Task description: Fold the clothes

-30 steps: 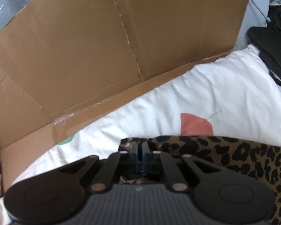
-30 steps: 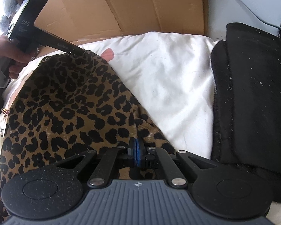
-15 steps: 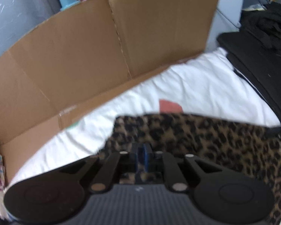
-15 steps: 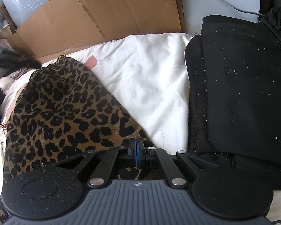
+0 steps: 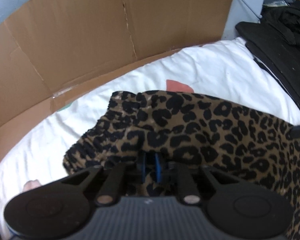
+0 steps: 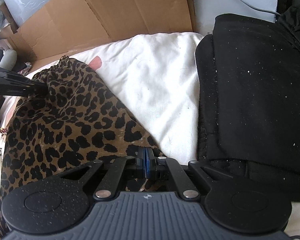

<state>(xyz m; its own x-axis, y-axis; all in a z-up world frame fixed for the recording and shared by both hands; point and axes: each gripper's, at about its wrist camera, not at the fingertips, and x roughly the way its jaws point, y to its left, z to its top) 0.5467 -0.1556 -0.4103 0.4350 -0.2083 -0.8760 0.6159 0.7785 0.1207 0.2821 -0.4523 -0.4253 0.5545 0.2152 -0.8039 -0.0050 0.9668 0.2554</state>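
Note:
A leopard-print garment lies spread on a white duvet. Its gathered waistband is bunched at the left. My left gripper is shut on the leopard-print cloth, which drapes over its fingertips. In the right wrist view the left gripper's black fingers enter the garment from the left, just below the waistband. My right gripper is shut on the garment's near right corner, blue pads pressed together.
A folded black clothing stack sits on the duvet right of the garment, also at the right edge of the left wrist view. Flattened cardboard stands behind the bed, against a grey wall.
The garment's edge was at my left fingertips a second ago; now the cloth reaches well past them. The left gripper has dropped lower in the right wrist view. Both grips have held.

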